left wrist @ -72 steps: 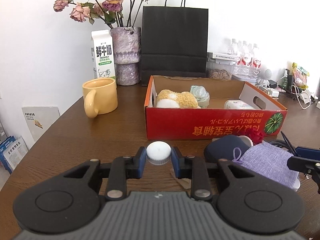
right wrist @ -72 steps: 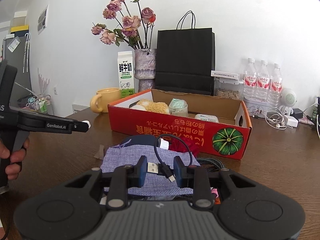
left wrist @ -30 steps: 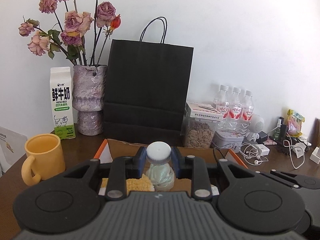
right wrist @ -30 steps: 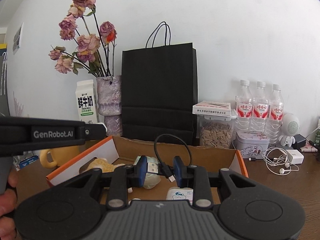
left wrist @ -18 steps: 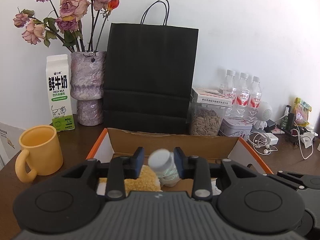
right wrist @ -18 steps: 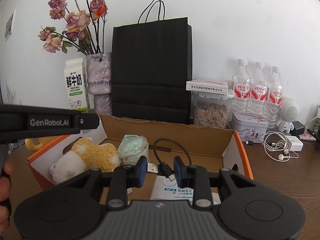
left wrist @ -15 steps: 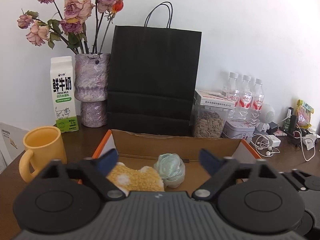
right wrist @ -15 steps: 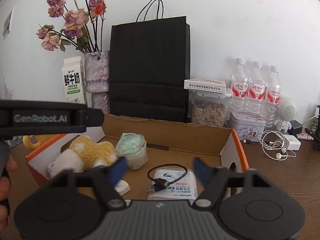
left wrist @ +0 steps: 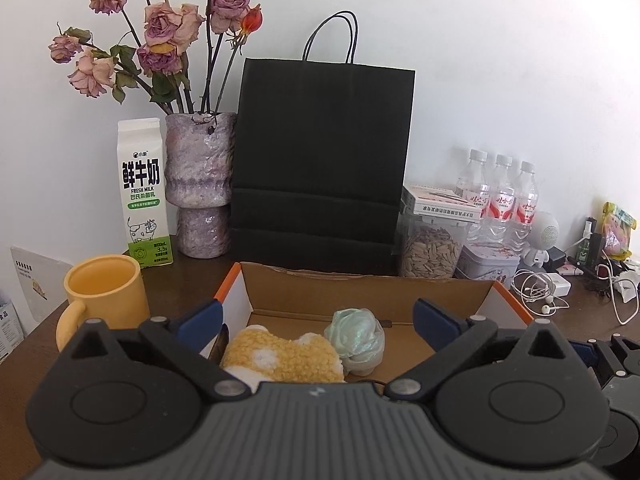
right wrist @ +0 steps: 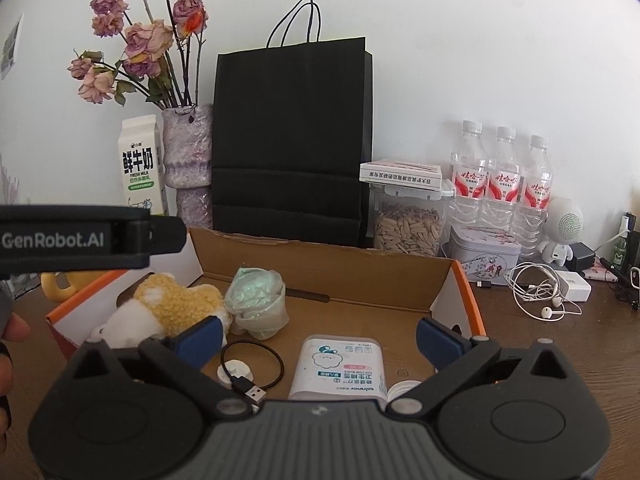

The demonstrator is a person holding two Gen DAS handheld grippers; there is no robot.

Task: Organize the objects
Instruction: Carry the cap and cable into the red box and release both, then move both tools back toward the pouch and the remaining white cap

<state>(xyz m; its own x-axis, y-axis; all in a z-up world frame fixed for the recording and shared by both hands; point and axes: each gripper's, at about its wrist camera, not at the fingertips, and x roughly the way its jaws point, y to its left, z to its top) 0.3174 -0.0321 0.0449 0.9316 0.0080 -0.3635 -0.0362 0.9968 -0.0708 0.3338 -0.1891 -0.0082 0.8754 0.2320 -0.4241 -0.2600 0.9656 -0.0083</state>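
Note:
An open cardboard box point(right wrist: 360, 276) with orange rims stands on the brown table. In it lie a yellow and white plush toy point(right wrist: 172, 308), a pale green wrapped bundle point(right wrist: 258, 300), a black USB cable point(right wrist: 256, 376), a small white cap point(right wrist: 234, 372) and a white cotton bud pack point(right wrist: 340, 368). My right gripper point(right wrist: 318, 334) is open and empty above the box's front part. My left gripper point(left wrist: 316, 316) is open and empty above the box point(left wrist: 360, 292), over the plush toy point(left wrist: 280, 356) and the green bundle point(left wrist: 356, 340). The left gripper's side point(right wrist: 80, 240) shows in the right wrist view.
Behind the box stand a black paper bag point(left wrist: 320, 176), a purple vase with dried roses point(left wrist: 198, 184), a milk carton point(left wrist: 142, 196) and a yellow mug point(left wrist: 104, 296). At the right are a seed jar point(right wrist: 408, 220), three water bottles point(right wrist: 500, 184), a tin point(right wrist: 484, 256) and earphones point(right wrist: 540, 292).
Both grippers moved from the table's front to above the box and opened. The white cap dropped from the left gripper and the USB cable from the right; both now lie in the box.

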